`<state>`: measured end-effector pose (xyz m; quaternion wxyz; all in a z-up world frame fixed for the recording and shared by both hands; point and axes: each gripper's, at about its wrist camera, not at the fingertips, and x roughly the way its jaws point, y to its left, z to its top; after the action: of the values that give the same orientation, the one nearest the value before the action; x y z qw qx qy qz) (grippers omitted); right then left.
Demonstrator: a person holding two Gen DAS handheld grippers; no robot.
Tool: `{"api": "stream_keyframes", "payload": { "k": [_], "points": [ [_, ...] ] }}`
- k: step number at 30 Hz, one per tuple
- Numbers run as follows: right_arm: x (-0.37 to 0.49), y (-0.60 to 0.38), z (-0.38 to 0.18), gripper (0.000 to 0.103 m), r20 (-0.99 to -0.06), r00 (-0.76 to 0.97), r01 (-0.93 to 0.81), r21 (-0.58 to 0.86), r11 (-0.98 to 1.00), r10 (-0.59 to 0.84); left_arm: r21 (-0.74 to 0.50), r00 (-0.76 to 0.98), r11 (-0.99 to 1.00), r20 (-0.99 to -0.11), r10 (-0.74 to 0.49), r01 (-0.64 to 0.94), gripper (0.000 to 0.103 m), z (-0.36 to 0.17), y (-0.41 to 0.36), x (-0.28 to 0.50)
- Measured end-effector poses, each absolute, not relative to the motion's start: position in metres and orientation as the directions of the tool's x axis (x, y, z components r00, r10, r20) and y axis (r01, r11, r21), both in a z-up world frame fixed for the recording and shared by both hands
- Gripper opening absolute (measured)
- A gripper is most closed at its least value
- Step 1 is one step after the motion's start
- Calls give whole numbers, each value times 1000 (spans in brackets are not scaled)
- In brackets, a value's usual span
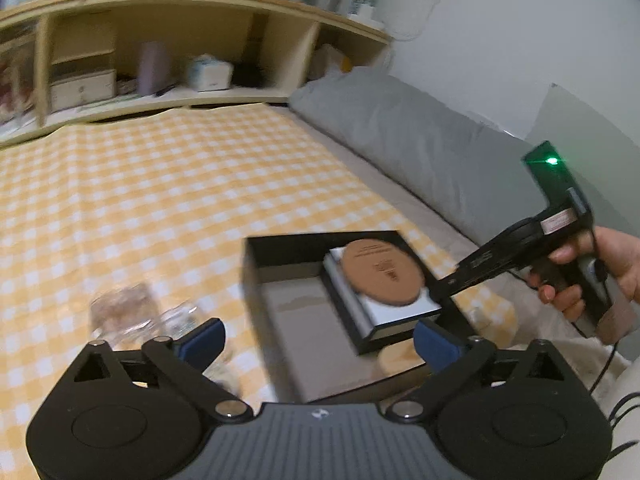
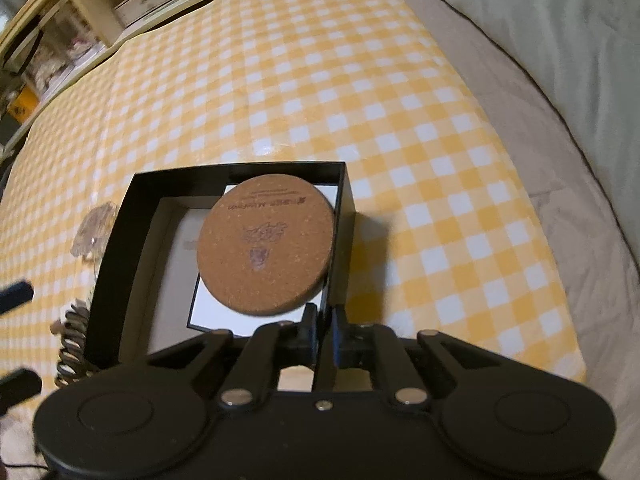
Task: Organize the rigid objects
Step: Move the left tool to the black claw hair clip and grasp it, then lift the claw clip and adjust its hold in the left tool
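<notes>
The right tool [image 2: 325, 322] pinches the open black cardboard box's [image 2: 120, 240] five-o'clock wall; a round cork coaster [image 2: 266, 244] lies inside. The left tool [image 1: 316, 340] gapes wide, empty.

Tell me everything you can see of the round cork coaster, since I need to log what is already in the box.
The cork coaster is a flat round disc of brown speckled cork with dark printed lettering and a small drawing on its upper face. It lies inside the open black box, toward its right wall, resting on a white rectangular item with a dark border and overhanging it somewhat. Neither claw touches it: the right claw is shut on the box wall just beside it.
</notes>
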<state>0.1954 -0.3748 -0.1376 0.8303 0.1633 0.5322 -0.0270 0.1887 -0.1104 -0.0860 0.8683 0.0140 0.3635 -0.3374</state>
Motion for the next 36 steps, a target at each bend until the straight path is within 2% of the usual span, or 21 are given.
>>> {"api": "stream_keyframes", "payload": {
  "k": [5,12,18,20,22,25,33,35,36],
  "points": [
    [198,-384,-141,8,-891,422,269,298,916,166,-224,516,805,-666,-538,550,101,-89,-76,201],
    [196,-368,-137,8,-898,429,232,216,948,99,-243,536,841,-677,-504,484,103,-93,-48,219],
    [193,-367,-137,8,-893,440,216,207,954,94,-265,414,822,-761,-499,505,103,-107,-56,219],
    [193,-366,-137,8,-892,442,210,204,956,93,-254,382,824,-791,-478,506,101,-108,-65,216],
    [192,-366,-137,8,-891,445,212,204,956,91,-231,367,818,-807,-463,526,93,-107,-77,212],
    [192,-366,-137,8,-891,445,213,202,956,90,-173,370,820,-828,-421,545,87,-109,-94,206],
    [193,-365,-137,9,-892,443,208,196,958,86,-41,440,873,-852,-284,486,85,-132,-109,201],
    [193,-364,-137,9,-892,443,208,195,958,85,-21,453,875,-850,-270,483,81,-135,-109,202],
    [192,-364,-137,9,-892,443,207,194,959,85,-2,463,870,-846,-264,492,74,-136,-109,202]
  ]
}}
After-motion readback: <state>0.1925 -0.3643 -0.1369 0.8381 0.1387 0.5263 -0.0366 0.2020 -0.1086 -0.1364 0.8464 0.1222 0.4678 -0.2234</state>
